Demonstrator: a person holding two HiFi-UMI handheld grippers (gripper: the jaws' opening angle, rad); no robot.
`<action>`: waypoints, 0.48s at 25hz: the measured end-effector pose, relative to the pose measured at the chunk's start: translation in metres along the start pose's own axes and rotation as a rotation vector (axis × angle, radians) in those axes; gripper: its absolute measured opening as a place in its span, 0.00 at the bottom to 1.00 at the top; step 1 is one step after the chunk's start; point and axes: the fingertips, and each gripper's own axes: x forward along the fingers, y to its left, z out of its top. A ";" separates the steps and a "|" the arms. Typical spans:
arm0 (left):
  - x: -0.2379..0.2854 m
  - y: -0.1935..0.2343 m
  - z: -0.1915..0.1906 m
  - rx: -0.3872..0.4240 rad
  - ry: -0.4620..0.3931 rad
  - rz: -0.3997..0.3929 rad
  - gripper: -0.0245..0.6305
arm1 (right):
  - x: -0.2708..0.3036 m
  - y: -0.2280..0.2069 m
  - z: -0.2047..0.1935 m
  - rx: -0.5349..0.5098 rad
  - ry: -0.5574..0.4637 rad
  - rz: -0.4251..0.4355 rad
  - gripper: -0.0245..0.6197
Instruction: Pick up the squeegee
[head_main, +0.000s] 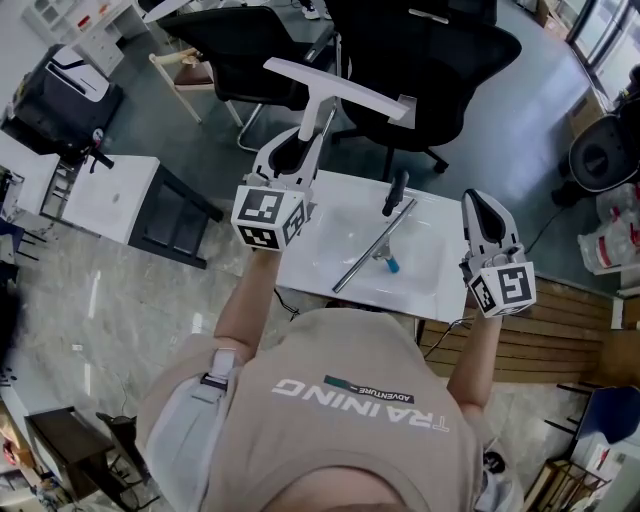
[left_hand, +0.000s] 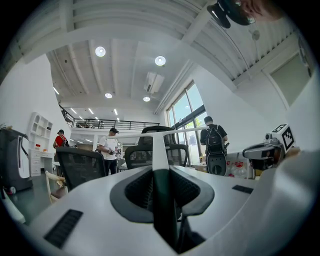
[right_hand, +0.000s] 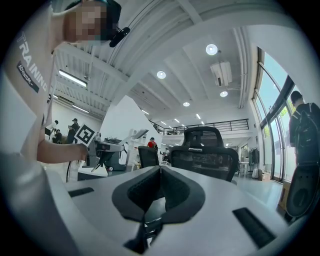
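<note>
The squeegee (head_main: 335, 92) is white, with a long blade across the top of a narrow handle. My left gripper (head_main: 300, 150) is shut on that handle and holds it up above the white table's (head_main: 425, 295) far left corner. In the left gripper view the handle (left_hand: 159, 155) runs straight up between the pads to the blade (left_hand: 125, 135). My right gripper (head_main: 482, 205) hovers over the table's right edge, its jaws shut with nothing in them (right_hand: 160, 172). From the right gripper view, the left gripper (right_hand: 107, 147) and the squeegee (right_hand: 134, 134) show at the left.
A thin metal rod (head_main: 370, 248) with a black handle (head_main: 395, 192) and a small blue piece (head_main: 392, 265) lie on the table. Black office chairs (head_main: 420, 60) stand just beyond it. A white desk (head_main: 110, 200) is at the left, wooden slats (head_main: 560, 330) at the right.
</note>
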 end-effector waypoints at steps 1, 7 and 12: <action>0.000 0.000 0.000 0.000 0.000 0.001 0.19 | 0.000 0.000 0.000 0.001 0.000 0.001 0.09; 0.000 0.000 -0.001 -0.001 0.003 0.007 0.19 | 0.002 -0.001 -0.002 0.003 0.001 0.009 0.09; -0.002 0.000 0.001 -0.003 0.003 0.009 0.19 | 0.003 -0.001 0.001 0.008 -0.004 0.013 0.09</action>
